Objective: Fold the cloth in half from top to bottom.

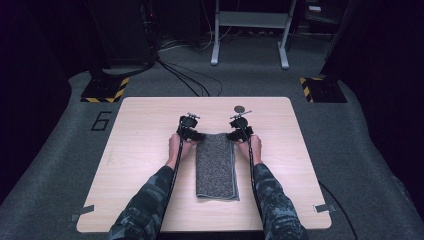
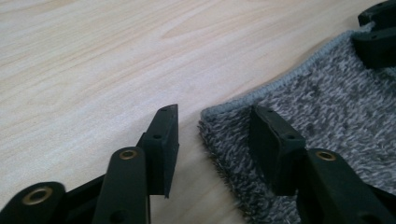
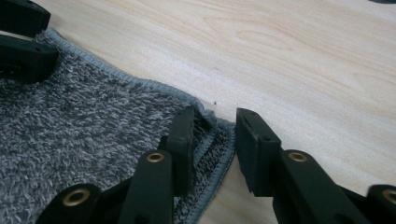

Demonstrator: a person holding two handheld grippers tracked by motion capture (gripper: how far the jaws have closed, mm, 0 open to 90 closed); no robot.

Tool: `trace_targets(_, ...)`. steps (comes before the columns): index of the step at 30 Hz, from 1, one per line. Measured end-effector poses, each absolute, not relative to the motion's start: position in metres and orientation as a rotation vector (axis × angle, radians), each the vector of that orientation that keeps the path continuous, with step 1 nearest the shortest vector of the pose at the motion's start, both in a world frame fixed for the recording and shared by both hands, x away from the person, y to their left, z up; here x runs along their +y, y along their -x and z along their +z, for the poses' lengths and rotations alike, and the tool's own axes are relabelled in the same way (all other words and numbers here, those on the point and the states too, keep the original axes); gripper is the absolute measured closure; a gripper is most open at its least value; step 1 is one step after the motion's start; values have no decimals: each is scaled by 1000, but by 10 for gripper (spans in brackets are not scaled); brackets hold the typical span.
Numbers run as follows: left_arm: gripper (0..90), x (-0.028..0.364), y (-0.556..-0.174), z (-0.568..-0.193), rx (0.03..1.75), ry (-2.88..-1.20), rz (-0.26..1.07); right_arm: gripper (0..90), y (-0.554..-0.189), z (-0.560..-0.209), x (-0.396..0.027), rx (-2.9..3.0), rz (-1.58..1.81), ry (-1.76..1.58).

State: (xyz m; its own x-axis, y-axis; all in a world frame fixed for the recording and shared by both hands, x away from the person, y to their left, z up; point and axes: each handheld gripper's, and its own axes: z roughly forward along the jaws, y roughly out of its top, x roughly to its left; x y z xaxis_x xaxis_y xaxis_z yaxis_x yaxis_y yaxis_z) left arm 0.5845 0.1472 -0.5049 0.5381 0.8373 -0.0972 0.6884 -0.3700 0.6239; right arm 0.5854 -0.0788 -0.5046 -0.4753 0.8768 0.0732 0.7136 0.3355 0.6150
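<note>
**Both grippers straddle the far corners of a folded grey towel**

Camouflage sleeves (image 1: 145, 205) rise from the bottom edge of the high view, one on either side of the grey towel (image 1: 216, 166), which lies folded into a long strip at the middle of the pale wooden table (image 1: 140, 150). Nothing on the tabletop blocks either hand. A small dark round disc (image 1: 240, 108) sits just beyond the towel, above centre and near the right gripper. Past the table, in the upper part of the frame, lie black cables (image 1: 187, 77) on grey carpet, a white metal stand (image 1: 250, 30) and two yellow-and-black striped base plates (image 1: 105, 90).

Forearms run almost parallel up the frame, each hand wrapped round its tool at the towel's far end. The left gripper (image 2: 212, 133) is angled low towards the wood, its jaws apart: one pad rests on the bare table just outside the towel's corner, the other on the pile, with the corner edge between them and not yet pinched. The right gripper (image 3: 215, 140) mirrors this at the opposite corner, jaws apart, one on the towel, the other on bare wood, the hemmed corner in the gap.
</note>
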Motion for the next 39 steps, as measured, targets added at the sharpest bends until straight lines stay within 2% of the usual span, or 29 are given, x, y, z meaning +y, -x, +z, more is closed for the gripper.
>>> trace_targets(8,656,142,-581,-504,1197,-2192,333,824,-586,-504,-79,2361,890,-1453)
trace_targets(15,782,140,-579,-503,1170,-2227,331,852,-584,-505,-78,2346,900,-1453)
trace_targets(20,836,142,-577,-504,1166,-2205,316,858,-577,-508,-77,2318,922,-1422)
trace_targets(26,854,143,-573,-498,1157,-2193,342,859,-571,-507,-79,2315,947,-1394)
trace_targets(39,850,147,-567,-474,1094,-2144,427,860,-564,-483,-81,2215,1049,-1272)
